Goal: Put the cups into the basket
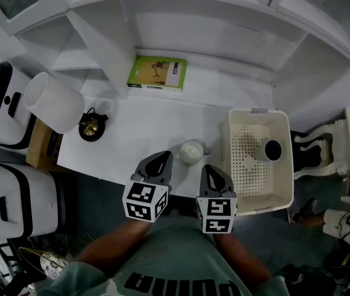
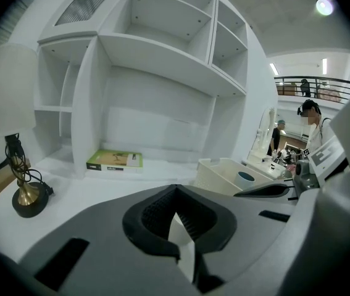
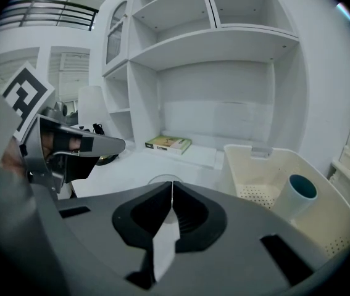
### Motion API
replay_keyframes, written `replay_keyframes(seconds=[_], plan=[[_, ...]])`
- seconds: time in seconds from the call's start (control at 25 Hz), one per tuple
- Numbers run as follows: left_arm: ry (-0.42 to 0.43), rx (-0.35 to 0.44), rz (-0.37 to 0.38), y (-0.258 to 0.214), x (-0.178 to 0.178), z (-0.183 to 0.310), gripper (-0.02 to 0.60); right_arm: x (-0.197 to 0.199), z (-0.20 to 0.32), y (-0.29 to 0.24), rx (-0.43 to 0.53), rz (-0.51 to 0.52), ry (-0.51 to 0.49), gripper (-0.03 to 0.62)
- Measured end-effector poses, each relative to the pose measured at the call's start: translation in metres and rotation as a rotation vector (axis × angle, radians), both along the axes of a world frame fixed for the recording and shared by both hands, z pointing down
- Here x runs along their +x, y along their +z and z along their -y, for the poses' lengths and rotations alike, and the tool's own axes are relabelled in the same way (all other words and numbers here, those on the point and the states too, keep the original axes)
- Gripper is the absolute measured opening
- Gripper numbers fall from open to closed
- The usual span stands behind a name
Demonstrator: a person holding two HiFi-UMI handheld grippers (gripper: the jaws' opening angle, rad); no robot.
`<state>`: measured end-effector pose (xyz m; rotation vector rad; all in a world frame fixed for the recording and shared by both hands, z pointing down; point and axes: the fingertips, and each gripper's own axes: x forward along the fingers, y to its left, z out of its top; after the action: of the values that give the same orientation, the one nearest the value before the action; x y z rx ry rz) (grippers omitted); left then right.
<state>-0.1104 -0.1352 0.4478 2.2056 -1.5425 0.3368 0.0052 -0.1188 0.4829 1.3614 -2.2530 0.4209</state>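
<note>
L hand-held gripper (image 1: 157, 164) & R hand-held gripper (image 1: 212, 174) are both closed, nothing in either. One cup (image 1: 272, 149) is in the basket (image 1: 231, 165). The pale cup (image 1: 192, 151) stands on the counter (image 1: 137, 134), just ahead between them. I'd open R wide before reaching, then grip its wall squarely.

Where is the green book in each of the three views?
Head view: book, upper part, slightly left of centre.
Left gripper view: book, left of centre, mid-height.
Right gripper view: book, centre, mid-height.
Shared landmark: basket, right of the book in every view.
</note>
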Motion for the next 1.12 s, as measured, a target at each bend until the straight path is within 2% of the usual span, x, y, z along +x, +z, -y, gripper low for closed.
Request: replay_keyframes(seconds=[0.36,0.4,0.44,0.48,0.56,0.84,1.12], plan=[[0.029,-0.054,0.037,0.034,-0.010,0.002,0.006,-0.019,-0.003,0.037,-0.062,0.002,0.007,0.023],[0.034,-0.065,0.039,0.039,-0.011,0.002,0.006,-0.023,-0.004,0.042,-0.078,0.009,0.006,0.062],[0.038,-0.075,0.041,0.043,-0.012,0.003,0.006,-0.027,-0.005,0.048,-0.094,0.015,0.005,0.152],[0.041,-0.082,0.043,0.047,-0.013,0.003,0.006,-0.030,-0.005,0.054,-0.110,0.019,0.006,0.201],[0.050,-0.091,0.047,0.052,-0.015,0.006,0.006,-0.035,-0.004,0.065,-0.131,0.024,0.013,0.246],[0.084,-0.134,0.067,0.070,-0.025,0.019,0.006,-0.048,0.006,0.088,-0.140,0.056,0.052,0.332],[0.145,-0.163,0.084,0.081,-0.031,0.033,0.006,-0.060,0.021,0.096,-0.116,0.034,0.095,0.367]])
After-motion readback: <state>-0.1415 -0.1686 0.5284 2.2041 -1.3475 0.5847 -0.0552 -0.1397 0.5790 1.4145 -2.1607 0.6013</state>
